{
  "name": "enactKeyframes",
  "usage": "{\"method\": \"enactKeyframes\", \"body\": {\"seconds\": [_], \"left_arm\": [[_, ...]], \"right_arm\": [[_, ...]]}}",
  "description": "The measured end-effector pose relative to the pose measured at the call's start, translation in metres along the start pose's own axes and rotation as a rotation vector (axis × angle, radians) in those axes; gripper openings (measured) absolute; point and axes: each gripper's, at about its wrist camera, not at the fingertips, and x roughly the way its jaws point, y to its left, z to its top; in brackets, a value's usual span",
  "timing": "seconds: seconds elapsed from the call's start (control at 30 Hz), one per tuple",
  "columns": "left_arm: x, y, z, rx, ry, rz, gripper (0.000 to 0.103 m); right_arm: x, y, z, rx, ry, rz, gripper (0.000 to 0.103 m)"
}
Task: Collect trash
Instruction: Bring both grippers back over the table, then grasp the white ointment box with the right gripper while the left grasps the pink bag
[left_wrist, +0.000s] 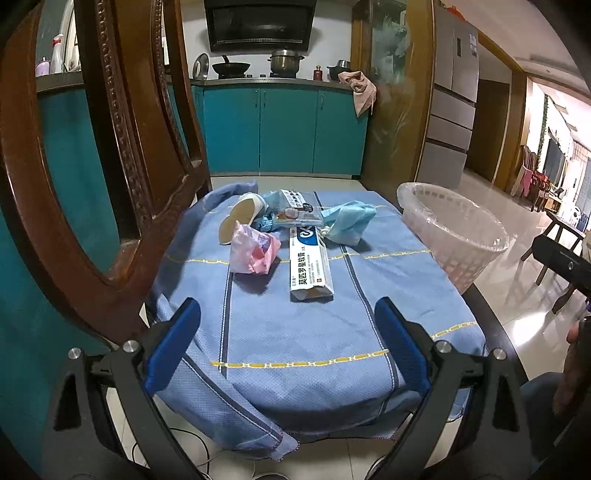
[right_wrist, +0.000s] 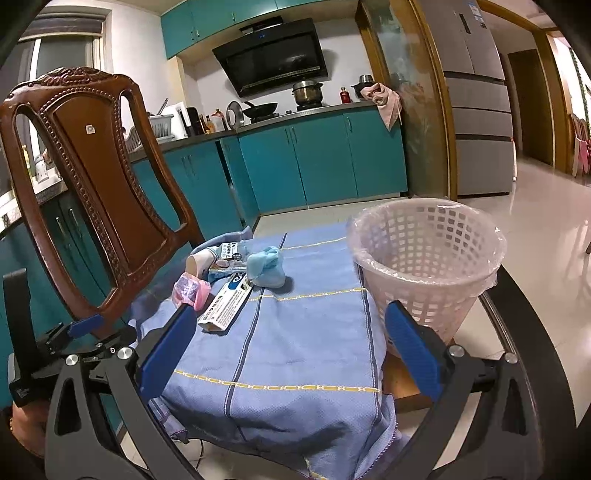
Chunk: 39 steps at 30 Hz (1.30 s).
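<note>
Trash lies on a blue cloth (left_wrist: 295, 332) over a table: a white ointment box (left_wrist: 309, 264), a pink crumpled bag (left_wrist: 253, 249), a light blue wad (left_wrist: 349, 221), a snack packet (left_wrist: 297, 210) and a tan oval piece (left_wrist: 240, 218). The box (right_wrist: 225, 304), pink bag (right_wrist: 190, 291) and blue wad (right_wrist: 266, 267) also show in the right wrist view. A pink lattice basket (right_wrist: 424, 258) lined with clear plastic stands at the right; it also shows in the left wrist view (left_wrist: 454, 232). My left gripper (left_wrist: 288, 317) is open and empty, short of the trash. My right gripper (right_wrist: 288, 325) is open and empty.
A carved wooden chair (right_wrist: 99, 177) stands at the table's left side, also in the left wrist view (left_wrist: 122, 147). Teal kitchen cabinets (left_wrist: 280, 129) and a stove with pots are behind. A fridge (right_wrist: 476, 110) and shiny tiled floor lie to the right.
</note>
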Motion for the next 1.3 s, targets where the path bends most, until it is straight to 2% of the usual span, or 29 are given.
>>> {"method": "enactKeyframes", "body": {"seconds": [0.57, 0.77, 0.9, 1.0, 1.17, 1.3], "left_arm": [[0.001, 0.0, 0.001, -0.007, -0.007, 0.004, 0.095], [-0.015, 0.007, 0.005, -0.034, -0.093, 0.006, 0.095], [-0.034, 0.014, 0.009, -0.064, -0.191, -0.001, 0.095], [-0.04, 0.022, 0.011, -0.084, -0.221, -0.004, 0.095], [-0.035, 0.032, 0.013, -0.109, -0.196, 0.0, 0.095], [-0.03, 0.032, 0.014, -0.112, -0.173, -0.004, 0.095]], "right_arm": [[0.004, 0.003, -0.002, -0.015, 0.027, -0.011, 0.1], [0.053, 0.036, -0.008, 0.006, 0.168, 0.031, 0.1], [0.11, 0.085, -0.015, -0.053, 0.247, 0.042, 0.098], [0.15, 0.117, -0.021, -0.119, 0.285, 0.022, 0.093], [0.208, 0.148, -0.033, -0.188, 0.357, -0.078, 0.08], [0.239, 0.147, -0.041, -0.177, 0.425, -0.134, 0.055]]}}
